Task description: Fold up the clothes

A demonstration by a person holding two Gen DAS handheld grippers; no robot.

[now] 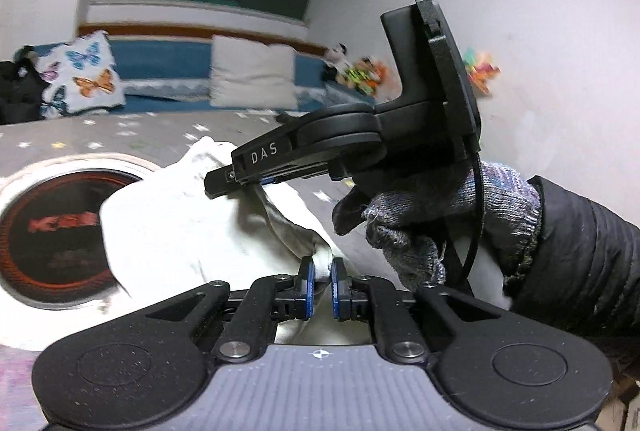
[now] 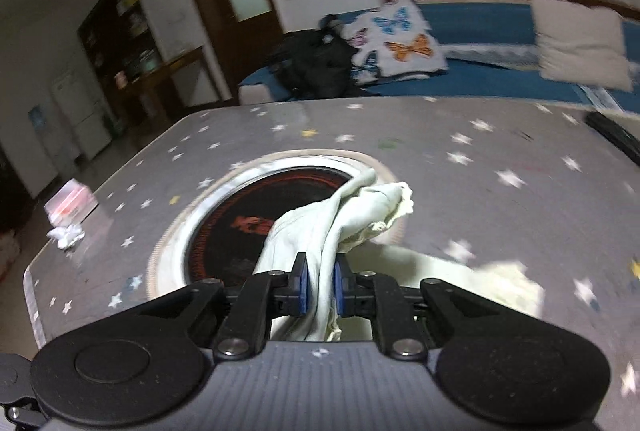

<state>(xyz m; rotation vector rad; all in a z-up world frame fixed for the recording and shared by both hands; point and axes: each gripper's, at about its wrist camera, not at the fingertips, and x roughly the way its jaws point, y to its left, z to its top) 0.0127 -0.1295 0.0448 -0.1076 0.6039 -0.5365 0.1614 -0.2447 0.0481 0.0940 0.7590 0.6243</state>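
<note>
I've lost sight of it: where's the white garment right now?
The white garment hangs bunched between both grippers, left gripper and right gripper, above the round black-and-red inset in the star-patterned table.

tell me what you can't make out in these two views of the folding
- What kind of garment the white cloth is: bunched in both views.
- The lettering on the round red and black disc: blurred in both views and partly covered by the cloth.
- How much cloth lies past the right gripper in the left wrist view: the gloved right hand and sleeve hide it.
- The left gripper: not in the right wrist view.
</note>
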